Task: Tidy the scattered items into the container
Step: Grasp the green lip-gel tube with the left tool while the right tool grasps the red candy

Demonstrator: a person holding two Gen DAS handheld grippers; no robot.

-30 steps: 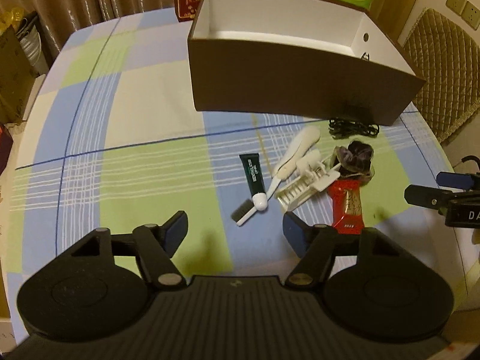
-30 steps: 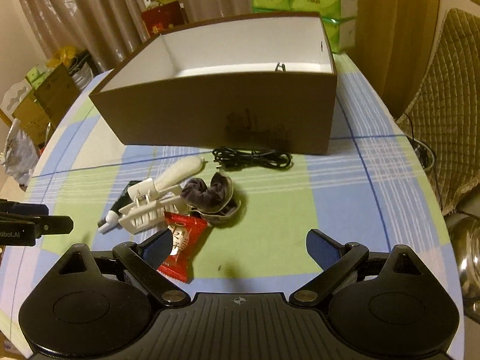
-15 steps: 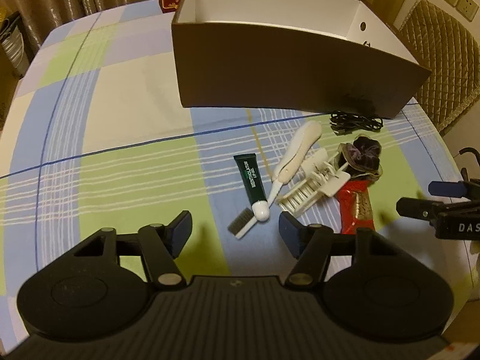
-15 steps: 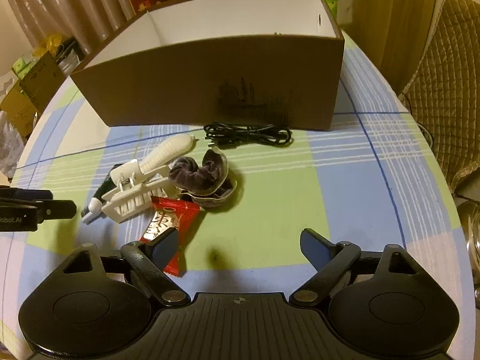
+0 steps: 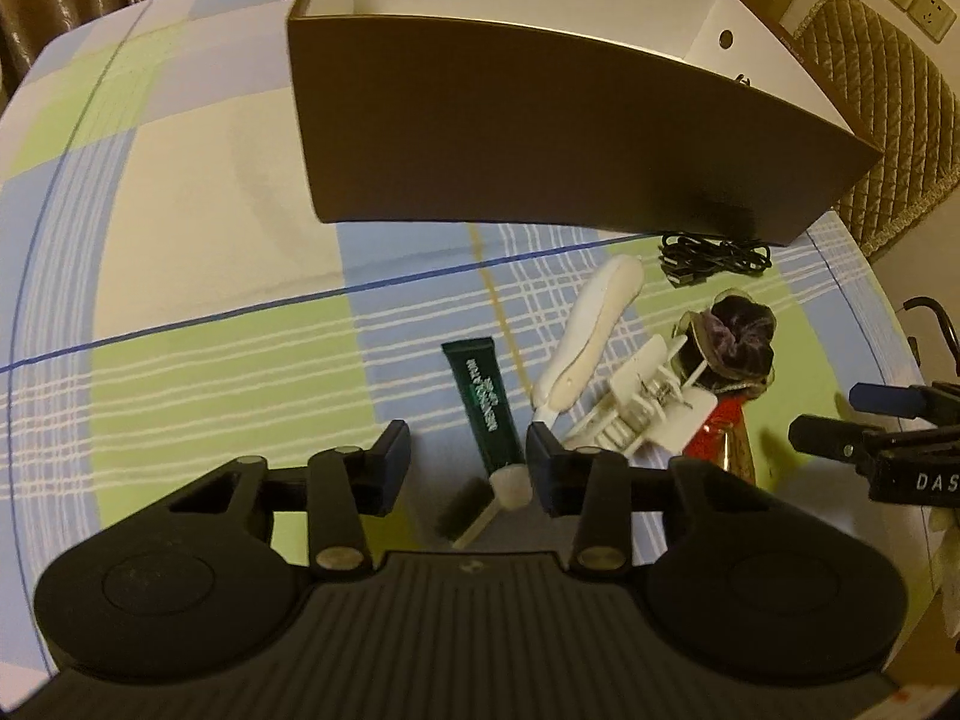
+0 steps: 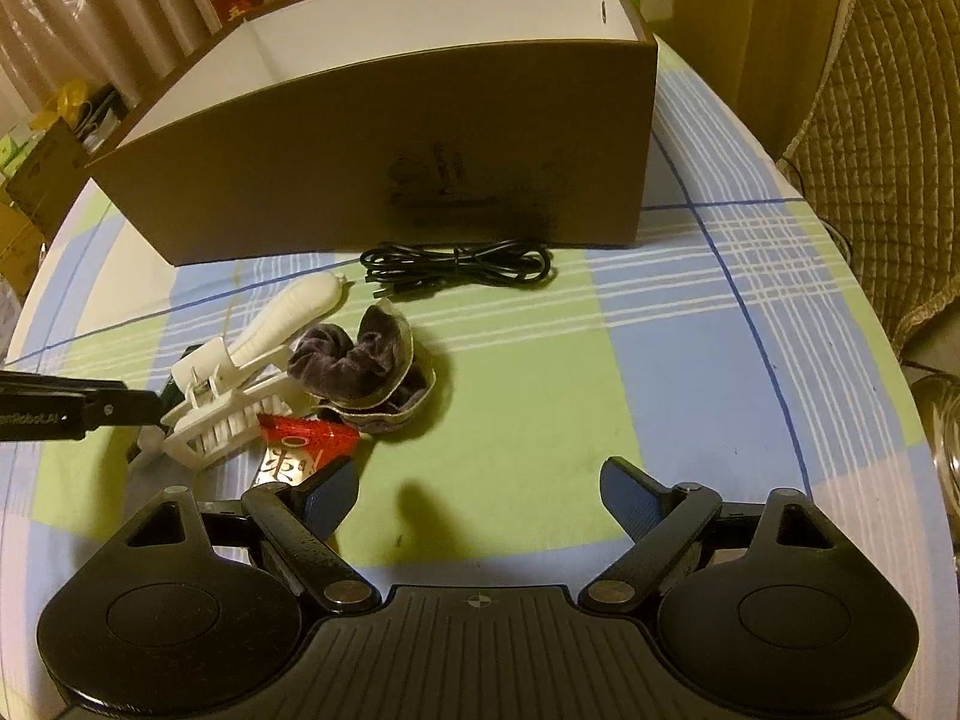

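Note:
A dark green tube (image 5: 483, 402) with a white cap lies on the checked cloth between the fingers of my left gripper (image 5: 468, 462). Its jaws are closing; the cap sits beside the right finger and the left finger stands clear. To the right lie a white-handled brush (image 5: 594, 324), a white claw clip (image 5: 648, 408), a purple scrunchie (image 5: 738, 330), a red packet (image 5: 720, 444) and a black cable (image 5: 714, 255). My right gripper (image 6: 480, 492) is open over bare cloth, its left finger beside the red packet (image 6: 300, 444). Behind stands the brown box (image 6: 390, 150), white inside.
The round table's edge (image 6: 924, 420) curves close on the right, with a quilted chair (image 6: 888, 120) beyond it. The left gripper's finger (image 6: 72, 408) reaches in beside the claw clip (image 6: 222, 414). Curtains and cartons stand behind the box.
My left gripper has come forward and down over the green tube and its jaws have narrowed. The right gripper has sunk slightly toward the pile, its jaws a little narrower.

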